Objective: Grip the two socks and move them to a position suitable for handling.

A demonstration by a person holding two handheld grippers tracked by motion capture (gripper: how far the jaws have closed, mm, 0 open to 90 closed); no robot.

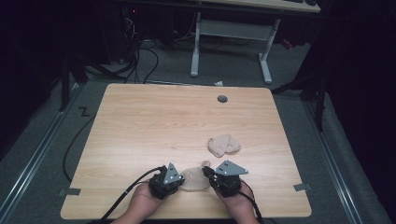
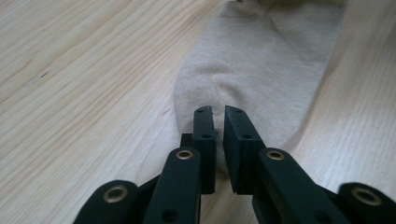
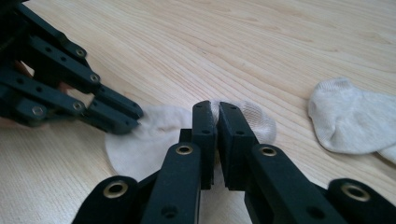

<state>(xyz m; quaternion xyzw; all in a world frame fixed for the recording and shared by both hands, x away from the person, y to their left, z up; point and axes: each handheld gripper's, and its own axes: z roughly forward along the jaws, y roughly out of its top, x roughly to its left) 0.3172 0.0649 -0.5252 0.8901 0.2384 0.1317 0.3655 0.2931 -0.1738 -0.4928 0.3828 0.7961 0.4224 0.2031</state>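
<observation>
Sock [image 1: 194,179] near the table's [image 1: 140,121] front edge is pinched at opposite ends by nearly closed left gripper [image 2: 218,122] and right gripper [image 3: 217,116]; next, probably folding it.

Wooden table [image 1: 140,121] (light grain); two socks: near sock [image 1: 195,179]; far sock [image 1: 224,145]

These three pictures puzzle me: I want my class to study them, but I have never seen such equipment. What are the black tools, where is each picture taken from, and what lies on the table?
A person sits at a light wooden table, holding a hand-held black two-jaw tool in each hand: the left gripper and the right gripper. One picture looks down from above; the other two come from cameras riding on each gripper. Both grippers pinch the flat beige sock near the person, one at each end, with the jaws nearly together on the cloth. A second, crumpled beige sock lies farther off, untouched.
</observation>
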